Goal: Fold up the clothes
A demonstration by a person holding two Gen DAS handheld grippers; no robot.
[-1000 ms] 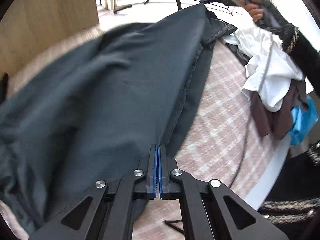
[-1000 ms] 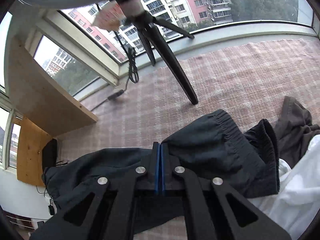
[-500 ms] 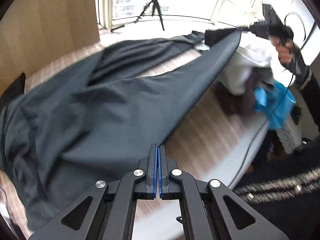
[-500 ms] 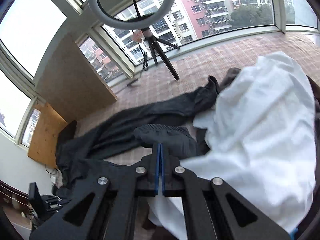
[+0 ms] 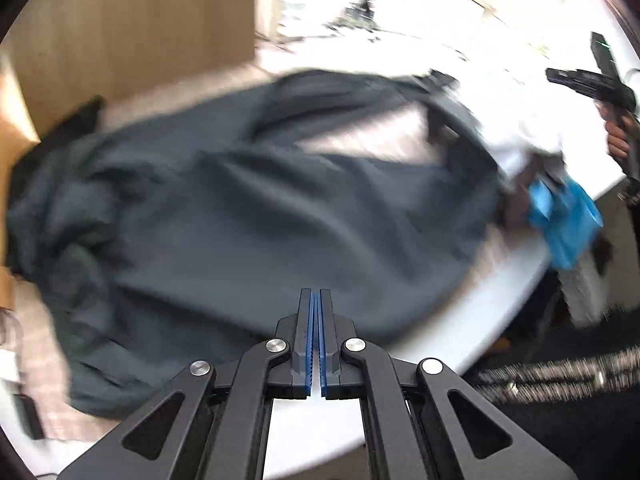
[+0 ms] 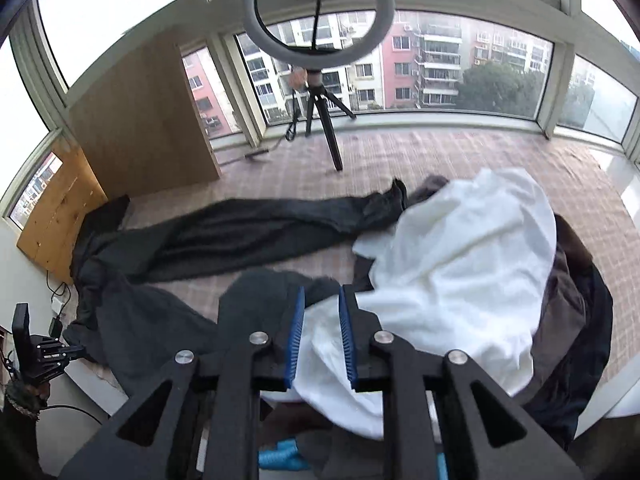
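Dark grey trousers (image 5: 280, 208) lie spread across the checked table cloth, one leg stretched toward the window (image 6: 256, 232). My left gripper (image 5: 315, 294) is shut on their near edge by the table's rim; in the right wrist view it shows at the lower left (image 6: 78, 350) with the cloth reaching it. My right gripper (image 6: 322, 294) hangs above the clothes pile, and its jaws are opening with nothing pressed between the blue pads (image 6: 297, 320). A dark trouser end (image 6: 272, 292) lies just beyond its fingertips. In the left wrist view it appears at the far right (image 5: 554, 76), held by a hand.
A white garment (image 6: 460, 260) tops a pile with brown and dark clothes (image 6: 568, 300) and a blue item (image 5: 564, 220) on the right. A ring light on a tripod (image 6: 320, 100) stands at the back by the windows. A wooden panel (image 6: 140, 120) stands at the left.
My right gripper has let go of the trouser end, parted its jaws and drawn up and back over the white garment. The left gripper stayed shut and lifted toward the table edge.
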